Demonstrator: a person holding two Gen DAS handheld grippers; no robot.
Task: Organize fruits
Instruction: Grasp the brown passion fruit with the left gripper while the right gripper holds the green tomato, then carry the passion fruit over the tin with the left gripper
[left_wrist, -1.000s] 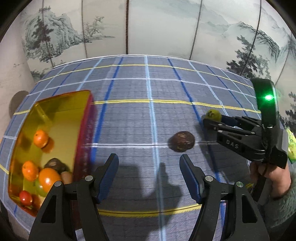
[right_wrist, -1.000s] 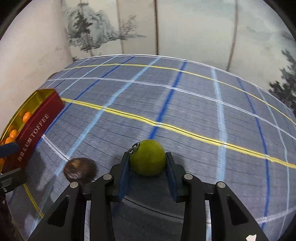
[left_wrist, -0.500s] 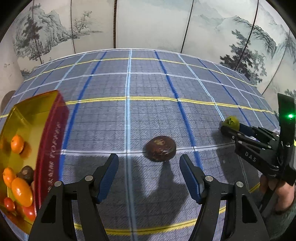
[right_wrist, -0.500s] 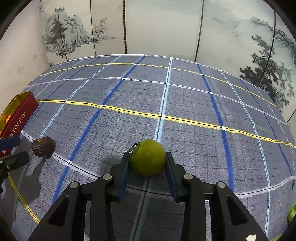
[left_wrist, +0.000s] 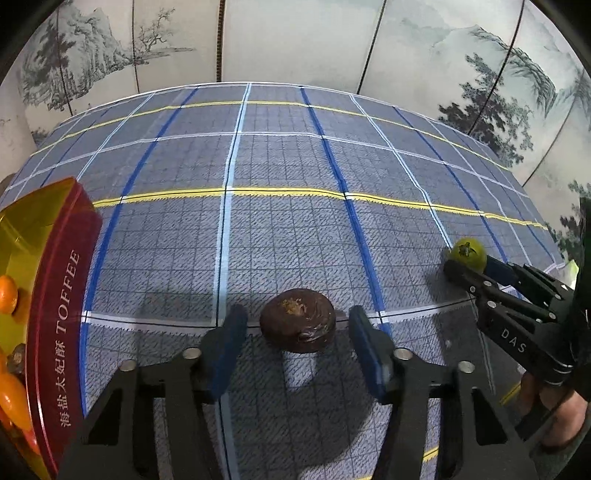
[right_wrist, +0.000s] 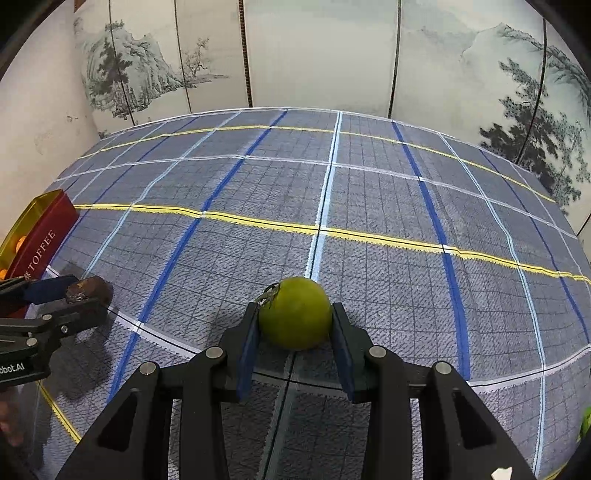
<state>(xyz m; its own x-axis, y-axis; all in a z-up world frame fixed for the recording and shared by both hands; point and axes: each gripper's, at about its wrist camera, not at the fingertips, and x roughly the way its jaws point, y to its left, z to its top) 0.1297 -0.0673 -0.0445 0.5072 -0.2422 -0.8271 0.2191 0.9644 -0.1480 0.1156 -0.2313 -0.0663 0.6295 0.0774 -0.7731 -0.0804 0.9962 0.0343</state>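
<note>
Since earlier, left gripper (left_wrist: 297, 330) reached the brown fruit (left_wrist: 297, 319), closing, untouched; right gripper (right_wrist: 295, 325) clamps green fruit (right_wrist: 295, 313); tin (left_wrist: 59, 317) reads "TOFFEE".

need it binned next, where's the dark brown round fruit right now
In the left wrist view, the dark brown round fruit lies on the checked cloth, between the closing left gripper fingers.

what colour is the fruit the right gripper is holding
Green fruit, seen best in the right wrist view.
</note>
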